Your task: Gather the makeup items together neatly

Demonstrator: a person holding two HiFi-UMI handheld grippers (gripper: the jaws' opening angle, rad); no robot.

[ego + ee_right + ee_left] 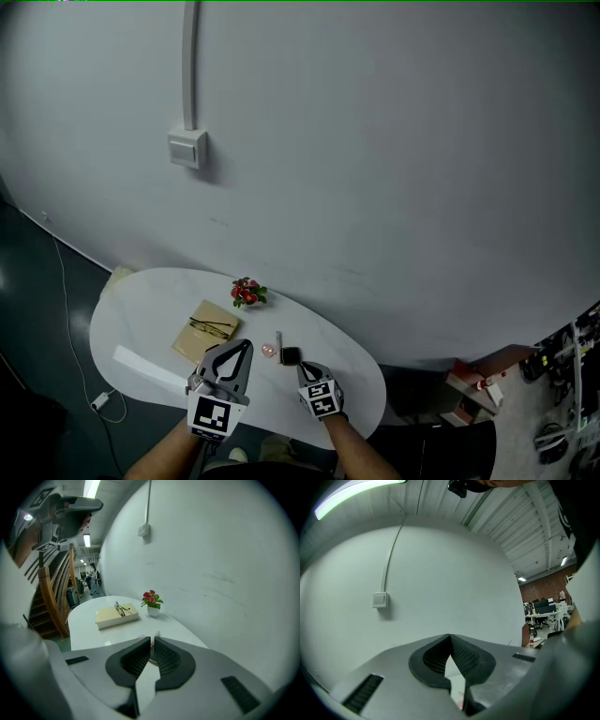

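Three small makeup items lie near the middle of the white oval table [141, 323]: a thin pale stick [278, 338], a small pink round piece [268, 351] and a black square compact [290, 356]. My left gripper [246, 344] hovers just left of them, its jaws shut with nothing between them; in the left gripper view its tips [450, 636] meet against the grey wall. My right gripper [302, 368] sits right behind the compact, also shut and empty. In the right gripper view its jaws [152, 640] hide most of the items; only the stick's end [157, 633] peeks above them.
A tan book [204, 330] with glasses [214, 326] on it lies left of the items, also seen as the book [117, 616] in the right gripper view. A small red-flower pot [247, 292] stands at the table's far edge by the wall. A white strip [145, 367] lies near the front left.
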